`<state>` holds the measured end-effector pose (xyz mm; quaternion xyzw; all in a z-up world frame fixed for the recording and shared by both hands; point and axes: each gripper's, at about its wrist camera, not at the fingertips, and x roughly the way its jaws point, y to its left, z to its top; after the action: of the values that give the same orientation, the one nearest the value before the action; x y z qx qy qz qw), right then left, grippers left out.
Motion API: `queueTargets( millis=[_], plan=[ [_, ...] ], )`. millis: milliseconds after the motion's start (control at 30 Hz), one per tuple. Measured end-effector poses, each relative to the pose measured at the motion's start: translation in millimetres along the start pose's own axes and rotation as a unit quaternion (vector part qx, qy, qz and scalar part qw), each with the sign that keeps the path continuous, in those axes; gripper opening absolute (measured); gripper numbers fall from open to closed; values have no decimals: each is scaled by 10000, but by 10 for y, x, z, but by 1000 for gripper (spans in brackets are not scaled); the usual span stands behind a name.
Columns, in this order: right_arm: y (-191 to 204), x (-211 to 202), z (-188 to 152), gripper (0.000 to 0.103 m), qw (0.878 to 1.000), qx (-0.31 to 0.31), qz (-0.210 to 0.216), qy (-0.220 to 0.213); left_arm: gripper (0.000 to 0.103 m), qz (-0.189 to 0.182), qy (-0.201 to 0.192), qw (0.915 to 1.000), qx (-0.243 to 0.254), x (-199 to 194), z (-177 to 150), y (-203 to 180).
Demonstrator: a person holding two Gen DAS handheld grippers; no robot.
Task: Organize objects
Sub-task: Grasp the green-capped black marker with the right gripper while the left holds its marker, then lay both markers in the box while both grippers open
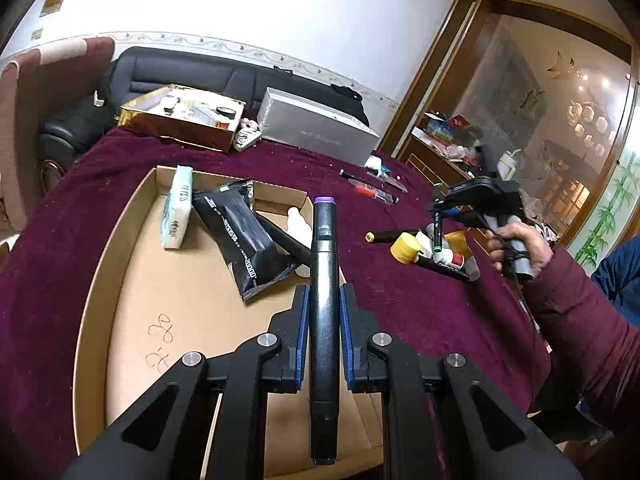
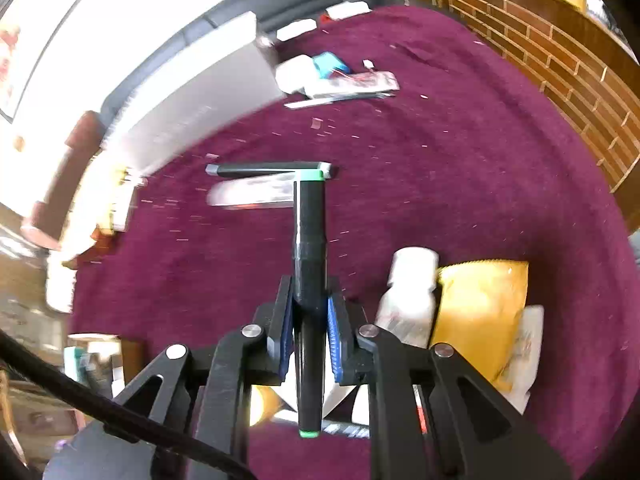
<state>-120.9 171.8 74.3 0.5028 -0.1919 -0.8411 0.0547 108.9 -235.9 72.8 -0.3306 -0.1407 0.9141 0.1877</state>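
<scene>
1. Nearest, left wrist view only — left gripper (image 1: 324,320) clamped tight on a purple-capped marker (image 1: 323,280), held above the cardboard box (image 1: 180,312); inside it lie a black pouch (image 1: 240,236) and a tissue pack (image 1: 178,208).
2. Right wrist view only — right gripper (image 2: 310,312) closed on a green-capped marker (image 2: 308,240); white bottle (image 2: 408,296) and yellow packet (image 2: 480,312) just beside.
3. Farther — the person's hand (image 1: 516,244) above the maroon cloth (image 1: 420,300); silver box (image 1: 316,128) beyond.

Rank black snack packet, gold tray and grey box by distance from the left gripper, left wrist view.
From the left gripper, shut on the purple-capped marker:
1. Black snack packet, in the cardboard box, just ahead-left.
2. Gold tray, far left.
3. Grey box, far centre; too close to call against the tray.
</scene>
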Motion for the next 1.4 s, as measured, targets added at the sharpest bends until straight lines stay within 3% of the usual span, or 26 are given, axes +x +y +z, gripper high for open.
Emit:
queueTargets(
  millis=[133,333,500,767,1067,1400],
  plan=[
    [177,-290,-194,12,9980,-137,552,-261,12,158,-142,9998,55,-147,-18,-59],
    [511,-549,-496,12,9906,-521,1243,-236,12,591,-317,9977,89,-370,-40,-79],
    [886,-615,-858,13,9782,-896,1865,152,12,906,-251,9955,108,-424,-93,-64],
    [1460,-238,-1462,13,9499,-1262,2600,1191,12,1201,91,9927,-29,-224,-180,84],
    [1904,329,-1873,13,9341,-1555,2610,1876,12,1304,577,9894,-255,178,-178,294],
    [1976,631,-1914,13,9391,-1545,2320,2008,12,1406,868,9857,-320,406,-152,390]
  ],
)
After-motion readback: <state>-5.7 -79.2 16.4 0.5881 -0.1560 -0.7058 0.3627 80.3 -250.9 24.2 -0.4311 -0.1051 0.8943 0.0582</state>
